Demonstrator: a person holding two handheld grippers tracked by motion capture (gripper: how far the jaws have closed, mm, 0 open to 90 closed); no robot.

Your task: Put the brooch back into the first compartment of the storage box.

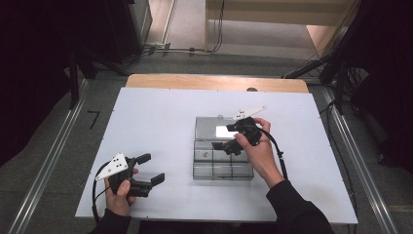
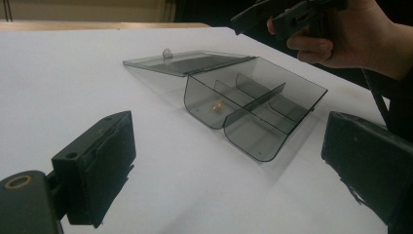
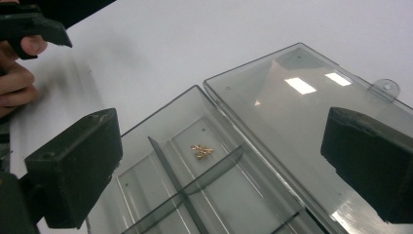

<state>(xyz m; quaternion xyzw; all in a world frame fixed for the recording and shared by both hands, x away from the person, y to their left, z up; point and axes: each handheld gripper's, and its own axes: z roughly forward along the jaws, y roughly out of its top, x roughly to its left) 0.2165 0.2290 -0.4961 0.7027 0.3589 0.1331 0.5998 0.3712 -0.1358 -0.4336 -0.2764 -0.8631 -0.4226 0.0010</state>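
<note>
Box: clear plastic box (image 1: pixel 223 158) lies mid-counter (image 1: pixel 156 122), lid (image 1: pixel 216 127) open flat.
Left gripper (image 1: pixel 145 171): near front-left corner, fingers wide, empty.
Right gripper (image 1: pixel 229 138): above box, fingers wide, empty.
Contents: small gold pieces (image 3: pixel 201 151) in one compartment.

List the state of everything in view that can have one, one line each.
Plastic box: open, lying flat on the table.
Lid: swung fully back, flat.
Small gold pieces: in one compartment; other compartments look empty.
Left hand-held gripper: open, holding nothing.
Right hand-held gripper: open, over the box.
</note>
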